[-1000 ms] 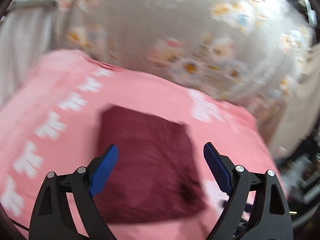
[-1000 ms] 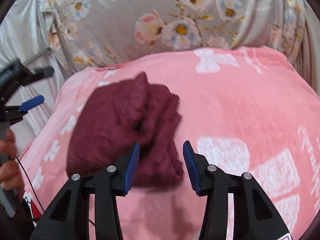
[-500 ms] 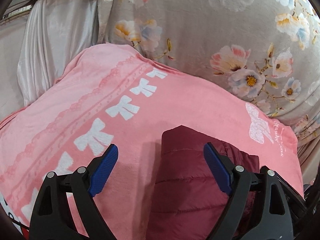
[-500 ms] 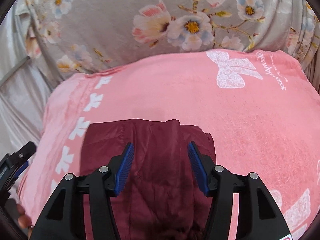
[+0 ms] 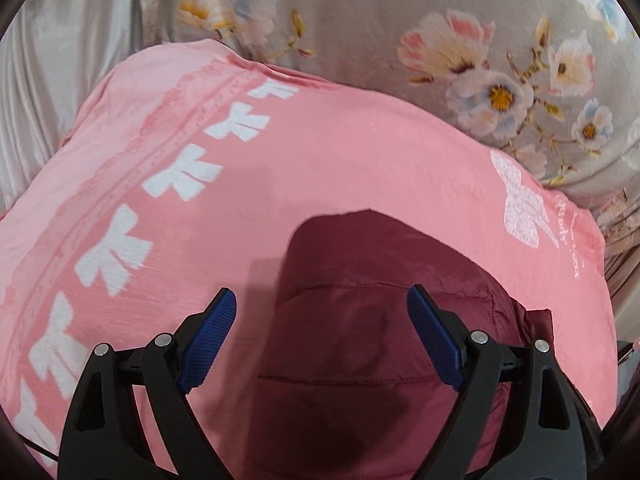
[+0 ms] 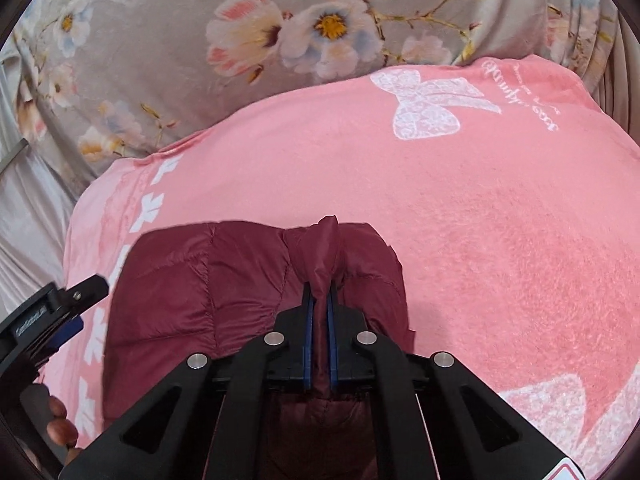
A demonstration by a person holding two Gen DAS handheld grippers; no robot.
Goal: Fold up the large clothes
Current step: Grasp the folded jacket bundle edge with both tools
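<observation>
Maroon quilted fabric bunches between the right claw (image 6: 320, 300), whose jaws have just closed on a ridge of the folded jacket (image 6: 248, 280). The left claw (image 5: 322, 332) hovers open above it on the pink blanket (image 6: 480, 220). Next, probably lift and fold.

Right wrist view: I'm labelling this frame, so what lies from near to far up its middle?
Right gripper pinching a fold of the maroon quilted jacket → pink fleece blanket with white bows → grey floral fabric.

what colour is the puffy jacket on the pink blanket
Dark maroon jacket, clearest in the right wrist view.
</observation>
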